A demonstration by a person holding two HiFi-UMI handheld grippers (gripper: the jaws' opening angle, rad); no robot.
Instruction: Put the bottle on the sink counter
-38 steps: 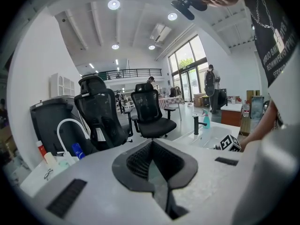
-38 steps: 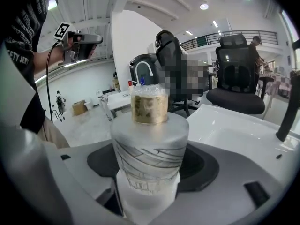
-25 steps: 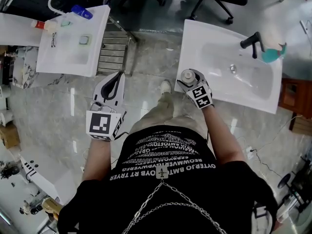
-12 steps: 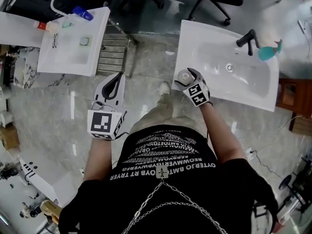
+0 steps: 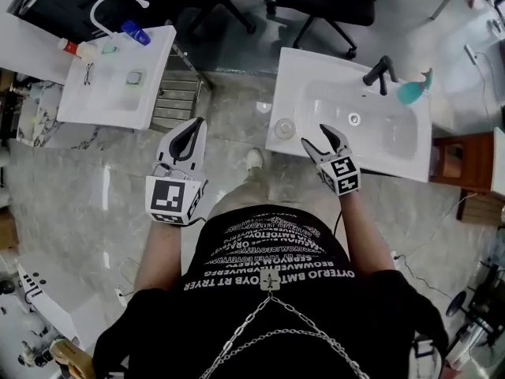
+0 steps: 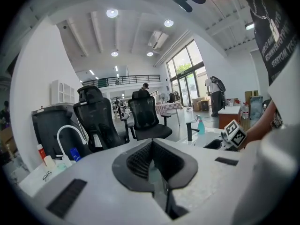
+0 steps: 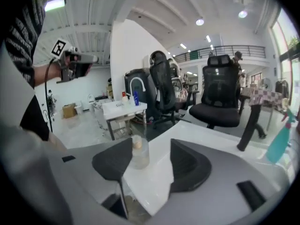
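The bottle [image 5: 285,128] stands upright on the sink bench [image 5: 312,61], at its near left corner. Its long axis is vertical and its capped neck points straight up. It is a small clear bottle with a pale cap, and nothing is touching it.

The right hand-held gripper [image 5: 327,138] hovers over the front edge of the same bench. From this gripper the bottle is ahead and off to the left, just outside the line of the left jaw and apart from it. In the right gripper view the jaws stand apart and are closing, with only bare white bench surface showing between the pads. They point toward the basin.

Beyond the right hand-held gripper's tips is the basin with its drain [image 5: 354,118]. Farther ahead and to its right are a black faucet [image 5: 379,73] and a teal spray bottle [image 5: 412,91].

The left hand-held gripper [image 5: 192,130] is held over the tiled floor [image 5: 95,180], well to the left of the bench. Its jaws are together and hold nothing. Ahead of it and to its left is a second white sink unit [image 5: 118,81], with a curved white faucet [image 5: 117,0] at its far edge.
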